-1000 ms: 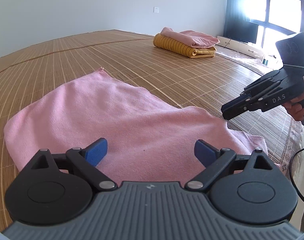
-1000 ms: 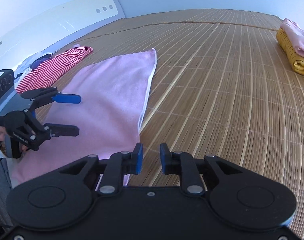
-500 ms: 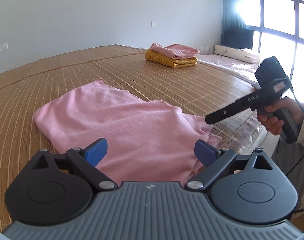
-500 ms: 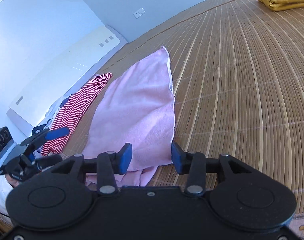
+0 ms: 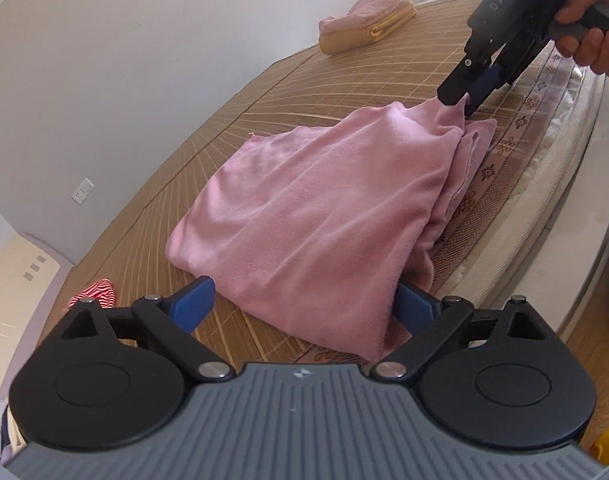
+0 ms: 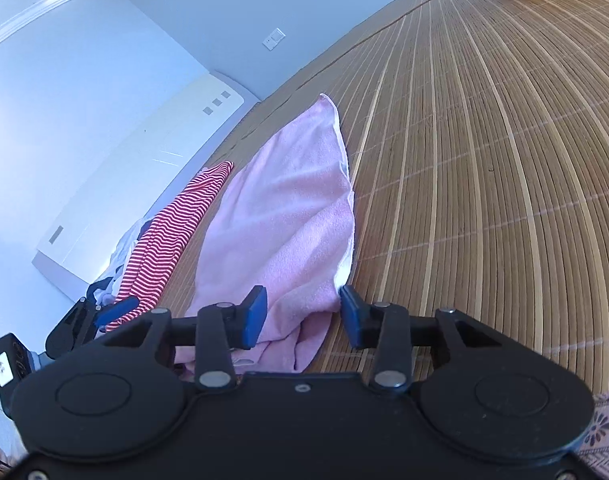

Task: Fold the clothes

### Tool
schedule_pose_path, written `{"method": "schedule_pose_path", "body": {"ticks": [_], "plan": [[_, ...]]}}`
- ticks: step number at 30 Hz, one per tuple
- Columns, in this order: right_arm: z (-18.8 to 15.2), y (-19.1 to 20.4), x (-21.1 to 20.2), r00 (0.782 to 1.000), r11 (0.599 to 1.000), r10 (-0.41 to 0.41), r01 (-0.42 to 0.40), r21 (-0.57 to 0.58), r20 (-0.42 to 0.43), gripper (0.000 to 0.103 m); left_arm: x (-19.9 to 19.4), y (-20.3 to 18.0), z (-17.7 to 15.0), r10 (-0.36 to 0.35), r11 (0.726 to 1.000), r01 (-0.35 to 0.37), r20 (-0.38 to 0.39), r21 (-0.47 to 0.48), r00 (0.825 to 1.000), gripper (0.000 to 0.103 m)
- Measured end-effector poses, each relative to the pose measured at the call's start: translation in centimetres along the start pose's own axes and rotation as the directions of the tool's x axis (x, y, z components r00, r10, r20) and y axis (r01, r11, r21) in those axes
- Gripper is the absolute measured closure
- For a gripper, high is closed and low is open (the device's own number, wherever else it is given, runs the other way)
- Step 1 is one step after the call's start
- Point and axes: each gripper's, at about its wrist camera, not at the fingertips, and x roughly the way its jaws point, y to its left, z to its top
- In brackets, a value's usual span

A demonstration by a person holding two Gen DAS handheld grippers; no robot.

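Probably soft, light, slack pink towel [image 5: 324, 216] on the bed's bamboo mat [image 6: 484, 160]; best pinched at corners; right hand-held gripper [image 5: 466, 98] seemingly clamped on one corner; left hand-held gripper [image 5: 304, 304] spread wide around the near edge.

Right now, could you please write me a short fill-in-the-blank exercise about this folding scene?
1. The towel lying on the bamboo mat is ___.
2. The left gripper has its jaws ___ around the towel's near edge.
3. The garment beside the towel is striped red and ___.
4. The bottom item of the far folded stack is ___.
Missing words: pink; open; white; yellow.
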Motion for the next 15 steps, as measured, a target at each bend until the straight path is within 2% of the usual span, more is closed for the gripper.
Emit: {"method": "schedule_pose_path", "body": {"ticks": [2, 4, 7, 9, 10, 11, 12, 15], "plan": [[-0.1, 0.0, 0.0, 1.0, 1.0, -0.004, 0.004, 0.002, 0.003, 0.063, 0.5, -0.5, -0.1, 0.071, 0.997, -0.071, -0.014, 0.041, 0.997, 0.006], [-0.2, 0.3, 0.1, 1.0, 1.0, -0.009, 0.009, -0.01, 0.0, 0.065, 0.2, 0.0, 0.1, 0.14, 0.99, -0.14, -0.017, 0.015, 0.99, 0.006], [-0.5, 0.6, 0.5, 1.0, 1.0, -0.001, 0.001, -0.005, -0.007, 0.068, -0.5, 1.5, 0.0, 0.147, 0.984, -0.15, -0.039, -0.095, 0.988, 0.006], [-0.5, 0.6, 0.7, 1.0, 1.0, 0.004, -0.004, 0.021, -0.001, 0.069, -0.7, 1.7, 0.0, 0.128, 0.986, -0.132, -0.041, -0.106, 0.991, 0.006], [-0.6, 0.5, 0.6, 1.0, 0.999, 0.005, -0.006, 0.046, 0.011, 0.074, -0.7, 1.4, 0.1, 0.148, 0.985, -0.151, -0.044, -0.081, 0.988, 0.006], [-0.6, 0.4, 0.6, 1.0, 0.997, 0.007, -0.008, 0.072, 0.022, 0.09, -0.6, 1.0, 0.2, 0.166, 0.984, -0.168, -0.037, -0.051, 0.985, 0.006], [-0.7, 0.3, 0.4, 0.999, 0.995, 0.015, -0.018, 0.1, 0.037, 0.094, -0.6, 0.8, 0.2, 0.172, 0.984, -0.173, -0.035, -0.033, 0.984, 0.006], [-1.5, 0.0, -1.7, 0.975, 0.956, 0.165, -0.195, 0.221, 0.15, 0.096, -0.7, 1.3, 0.1, 0.191, 0.981, -0.193, -0.044, -0.028, 0.981, 0.006]]}}
